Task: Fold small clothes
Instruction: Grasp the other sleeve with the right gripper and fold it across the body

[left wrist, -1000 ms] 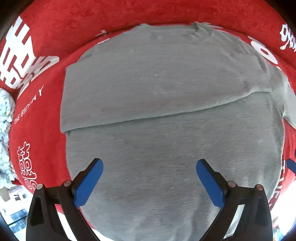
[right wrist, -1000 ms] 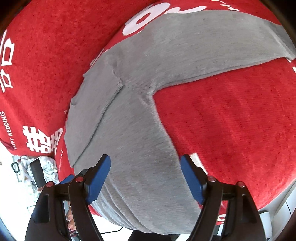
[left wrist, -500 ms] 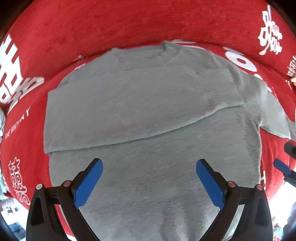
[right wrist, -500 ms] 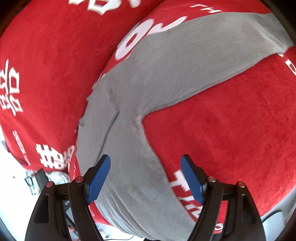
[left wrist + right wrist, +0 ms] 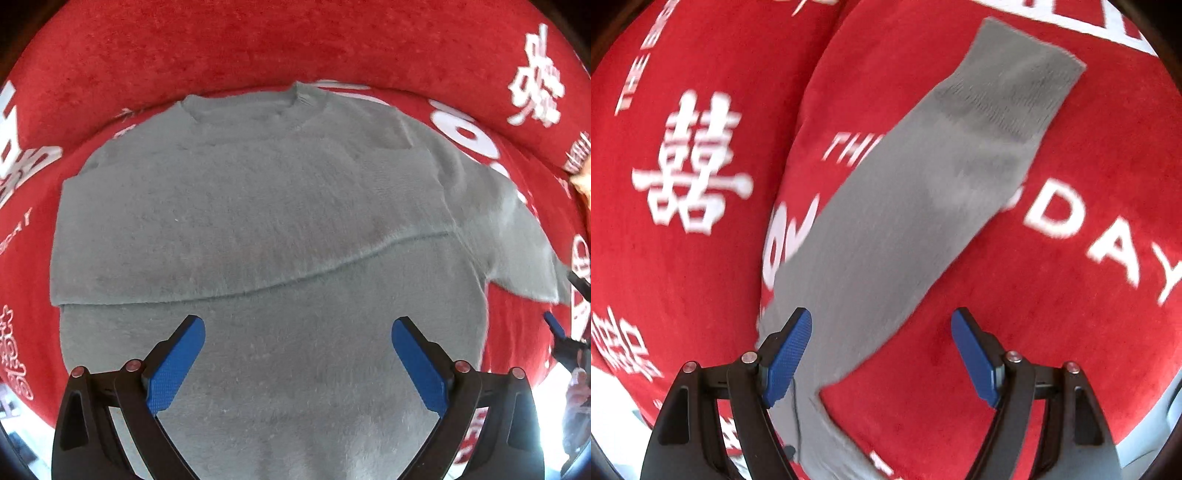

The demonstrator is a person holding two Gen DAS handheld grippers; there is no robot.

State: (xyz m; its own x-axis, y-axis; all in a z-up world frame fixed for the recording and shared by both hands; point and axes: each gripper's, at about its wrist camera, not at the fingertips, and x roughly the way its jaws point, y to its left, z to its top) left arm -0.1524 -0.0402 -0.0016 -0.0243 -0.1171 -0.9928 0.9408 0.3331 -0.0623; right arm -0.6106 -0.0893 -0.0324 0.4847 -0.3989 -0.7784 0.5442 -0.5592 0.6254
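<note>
With one sleeve folded across the fuzzy grey knit sweater (image 5: 258, 221), both tools (image 5: 295, 354) (image 5: 882, 347) gaped empty, right needing the outstretched sleeve's ribbed cuff (image 5: 1008, 96).

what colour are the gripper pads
Blue, clearest in the left wrist view on the left gripper's pads.

Left view looks straight down, right view obliquely; both share the sweater (image 5: 266, 221).

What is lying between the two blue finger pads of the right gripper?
In the right wrist view, the long outstretched sleeve of the fuzzy grey sweater lies there beside bare red printed blanket. The open right gripper grips neither.
</note>
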